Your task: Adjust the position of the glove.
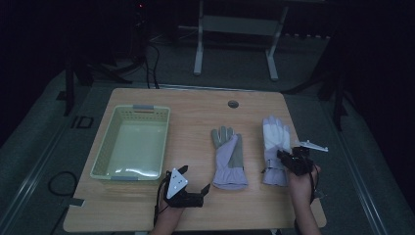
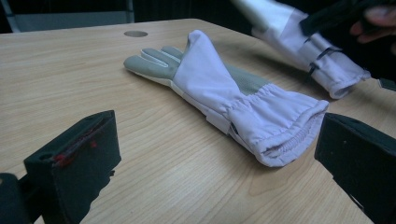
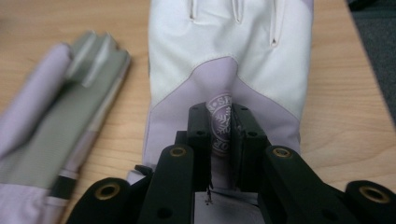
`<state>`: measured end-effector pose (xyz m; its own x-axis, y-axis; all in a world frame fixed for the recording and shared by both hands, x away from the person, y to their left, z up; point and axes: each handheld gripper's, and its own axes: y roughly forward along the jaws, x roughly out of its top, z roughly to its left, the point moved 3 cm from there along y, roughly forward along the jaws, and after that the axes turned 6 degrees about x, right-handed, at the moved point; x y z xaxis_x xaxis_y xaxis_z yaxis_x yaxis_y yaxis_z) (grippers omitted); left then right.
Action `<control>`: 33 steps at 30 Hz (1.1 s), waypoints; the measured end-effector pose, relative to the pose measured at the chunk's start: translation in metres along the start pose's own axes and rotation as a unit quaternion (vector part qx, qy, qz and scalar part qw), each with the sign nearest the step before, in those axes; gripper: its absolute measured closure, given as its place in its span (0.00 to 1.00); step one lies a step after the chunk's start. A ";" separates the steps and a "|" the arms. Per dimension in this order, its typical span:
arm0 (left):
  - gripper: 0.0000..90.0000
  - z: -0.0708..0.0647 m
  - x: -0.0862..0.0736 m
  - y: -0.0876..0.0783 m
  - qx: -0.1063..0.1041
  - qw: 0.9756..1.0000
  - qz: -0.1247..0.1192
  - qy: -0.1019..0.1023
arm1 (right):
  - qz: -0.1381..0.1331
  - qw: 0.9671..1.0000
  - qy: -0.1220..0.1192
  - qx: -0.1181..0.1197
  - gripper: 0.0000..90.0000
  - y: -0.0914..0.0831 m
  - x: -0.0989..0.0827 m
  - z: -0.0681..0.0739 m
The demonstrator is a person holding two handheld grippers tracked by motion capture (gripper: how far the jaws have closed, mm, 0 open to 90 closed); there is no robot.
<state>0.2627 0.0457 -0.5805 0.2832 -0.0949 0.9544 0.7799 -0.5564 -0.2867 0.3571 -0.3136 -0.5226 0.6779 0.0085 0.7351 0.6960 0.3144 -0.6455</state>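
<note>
On the desk (image 1: 195, 205) two gloves are laid side by side, fingers pointing away from the person, with a pale basket (image 1: 131, 143) set well apart to the left, its open top presumably kept ready to receive them. The right-hand glove (image 1: 275, 147) is pinched by the right claw (image 3: 223, 128): in the right gripper view the jaws are seen drawn together on a raised fold of the lilac back panel, just where a round printed emblem sits (the fabric is bunched between the pads, not merely touched). The grip is taken near the wrist end of the glove, probably so that the whole length can be dragged or lifted without the fingers folding under.

The other glove (image 2: 224, 93) is left lying flat, grey palm patch uppermost, its gathered cuff turned toward the near edge. The left claw (image 1: 192, 186) is held low over the desk just before that cuff, jaws spread wide with nothing between them; in the left gripper view the cuff opening is framed between the two black jaws. This placing is judged to be a waiting stance, from which the cuff could be taken once the first glove is dealt with.
</note>
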 end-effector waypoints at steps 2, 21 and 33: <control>0.00 0.000 0.000 0.000 0.000 1.000 0.000 0.000 | 0.010 1.000 0.001 -0.003 0.88 0.009 -0.003 -0.002; 0.00 0.000 0.000 0.000 -0.001 1.000 0.000 0.001 | 0.022 1.000 -0.009 -0.004 0.64 0.022 -0.008 -0.005; 0.00 0.000 0.000 0.000 0.000 1.000 0.000 0.002 | 0.014 0.999 -0.049 0.010 0.58 -0.012 0.018 -0.020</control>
<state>0.2626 0.0456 -0.5805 0.2820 -0.0981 0.9544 0.7792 -0.5570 -0.2875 0.3657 -0.3358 -0.5058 0.6704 0.1106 0.7337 0.6711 0.3314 -0.6632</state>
